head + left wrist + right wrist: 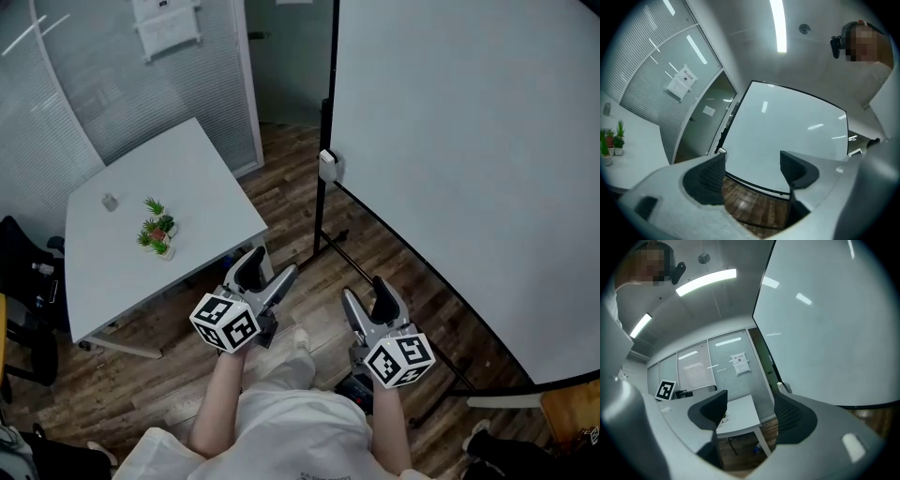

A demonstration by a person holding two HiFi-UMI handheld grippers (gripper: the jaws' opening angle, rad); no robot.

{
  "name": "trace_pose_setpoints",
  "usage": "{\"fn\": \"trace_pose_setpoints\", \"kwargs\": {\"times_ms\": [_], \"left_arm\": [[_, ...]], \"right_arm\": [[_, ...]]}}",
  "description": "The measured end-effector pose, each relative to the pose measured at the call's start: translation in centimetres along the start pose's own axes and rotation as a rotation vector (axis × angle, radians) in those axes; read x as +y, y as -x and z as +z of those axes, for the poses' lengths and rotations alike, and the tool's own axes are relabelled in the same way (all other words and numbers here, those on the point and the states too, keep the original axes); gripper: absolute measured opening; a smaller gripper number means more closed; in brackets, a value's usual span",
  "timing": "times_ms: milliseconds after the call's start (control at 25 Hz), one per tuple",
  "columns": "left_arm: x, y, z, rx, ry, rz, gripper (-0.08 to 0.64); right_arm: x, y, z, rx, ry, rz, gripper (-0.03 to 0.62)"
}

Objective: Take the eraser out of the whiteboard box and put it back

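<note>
A small white box (327,165) is fixed to the left edge of the large whiteboard (469,159), well ahead of both grippers. I cannot see an eraser in any view. My left gripper (268,272) is held level over the wooden floor, open and empty. In the left gripper view the gripper (752,171) frames the whiteboard (787,140), with the box (721,151) just beside the left jaw. My right gripper (367,294) is also open and empty. In the right gripper view it (750,416) frames the white table (738,416), with the box (780,385) just above the right jaw.
A white table (197,178) stands at left with small potted plants (156,231) and a little grey object (110,201). The whiteboard stand's black feet (330,246) cross the floor ahead. A glass partition with blinds (66,84) is behind the table. A black chair (21,281) is at far left.
</note>
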State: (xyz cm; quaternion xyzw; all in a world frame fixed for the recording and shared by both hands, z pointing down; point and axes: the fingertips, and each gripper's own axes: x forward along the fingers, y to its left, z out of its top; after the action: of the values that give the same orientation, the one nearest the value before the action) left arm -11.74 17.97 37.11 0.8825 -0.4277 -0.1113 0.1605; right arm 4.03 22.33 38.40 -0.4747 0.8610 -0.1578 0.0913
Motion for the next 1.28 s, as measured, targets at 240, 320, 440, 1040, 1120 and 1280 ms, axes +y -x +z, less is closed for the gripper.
{"fn": "trace_pose_setpoints", "kwargs": {"times_ms": [240, 320, 440, 1040, 1120, 1280], "left_arm": [[2.4, -5.0, -0.8, 0.025, -0.038, 0.012, 0.353], [3.5, -6.9, -1.0, 0.037, -0.042, 0.014, 0.353], [5.4, -10.3, -1.0, 0.061, -0.055, 0.015, 0.353], [15.6, -25.9, -1.5, 0.188, -0.103, -0.039, 0.333], [16.7, -26.9, -1.3, 0.185, -0.113, -0.041, 0.333], [18.4, -28.5, -1.5, 0.188, -0.119, -0.05, 0.333]], "right_arm": [[-3.5, -3.4, 0.1, 0.025, 0.009, -0.009, 0.313], [-4.7, -5.2, 0.2, 0.038, 0.014, -0.006, 0.313], [-6.6, -8.3, 0.7, 0.055, 0.026, -0.005, 0.312], [-15.5, -23.6, 1.6, 0.118, 0.01, -0.043, 0.313], [-15.9, -25.0, 1.1, 0.139, 0.022, -0.043, 0.313], [-16.5, -26.7, 0.7, 0.148, 0.03, -0.051, 0.313]]}}
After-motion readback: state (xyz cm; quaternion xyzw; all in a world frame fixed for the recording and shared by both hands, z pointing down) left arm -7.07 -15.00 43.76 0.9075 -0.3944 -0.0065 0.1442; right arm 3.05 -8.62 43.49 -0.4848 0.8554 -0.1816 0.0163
